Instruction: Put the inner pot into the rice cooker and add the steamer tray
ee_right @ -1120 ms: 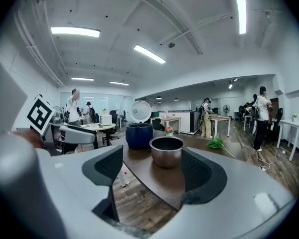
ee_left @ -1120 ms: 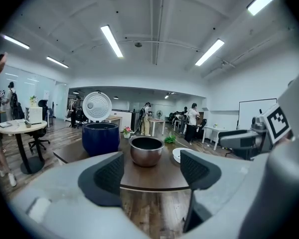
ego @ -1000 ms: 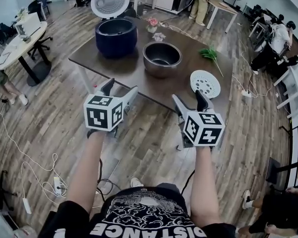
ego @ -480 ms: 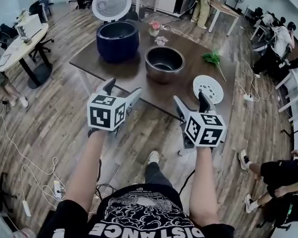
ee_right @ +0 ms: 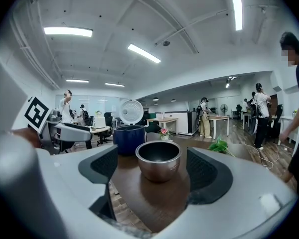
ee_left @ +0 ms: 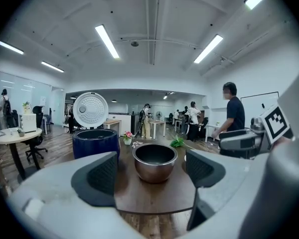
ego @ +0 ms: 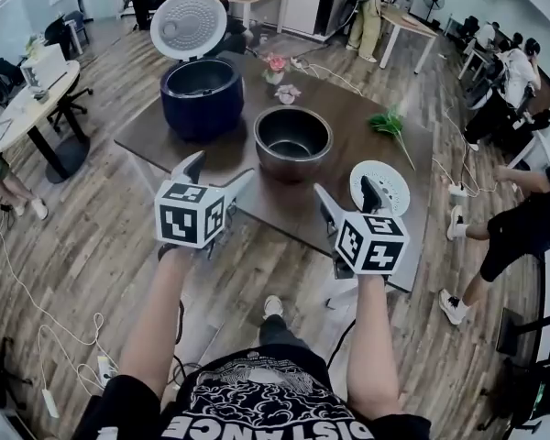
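One: Both tools first. How do the jaws stand?

Two: The left hand-held gripper (ego: pixel 218 172) (ee_left: pixel 150 173) has its jaws spread wide. They have just been opening, and the pads press on nothing. The right hand-held gripper (ego: pixel 346 192) (ee_right: pixel 152 171) is the same: jaws wide apart, just been opening, nothing gripped.

One: What shows in the gaps?

Two: In each gripper view the round bare-metal inner pot (ego: pixel 293 142) (ee_left: pixel 155 161) (ee_right: pixel 158 161) is framed between the pads. It is farther off and untouched, upright on the dark brown wooden surface (ego: pixel 348 131).

One: Where does it sit, seen from the head view?

Two: Near the middle of the surface, at 12 o'clock from the space between the two grippers, which hover by the near edge. The dark blue round rice cooker (ego: pixel 202 99) stands at 10 o'clock from the pot, apart from it, with its white round lid (ego: pixel 191 26) tipped up open. The pot is outside the cooker.

One: And the tray?

Two: The white round perforated steamer tray (ego: pixel 394 180) lies flat at 4 o'clock from the pot, close to the surface's near edge. One finger of the right gripper overlaps it in the head view. A green leafy sprig (ego: pixel 385 122) lies at 2 o'clock from the pot, and a small pink flower (ego: pixel 275 64) stands at 12 o'clock
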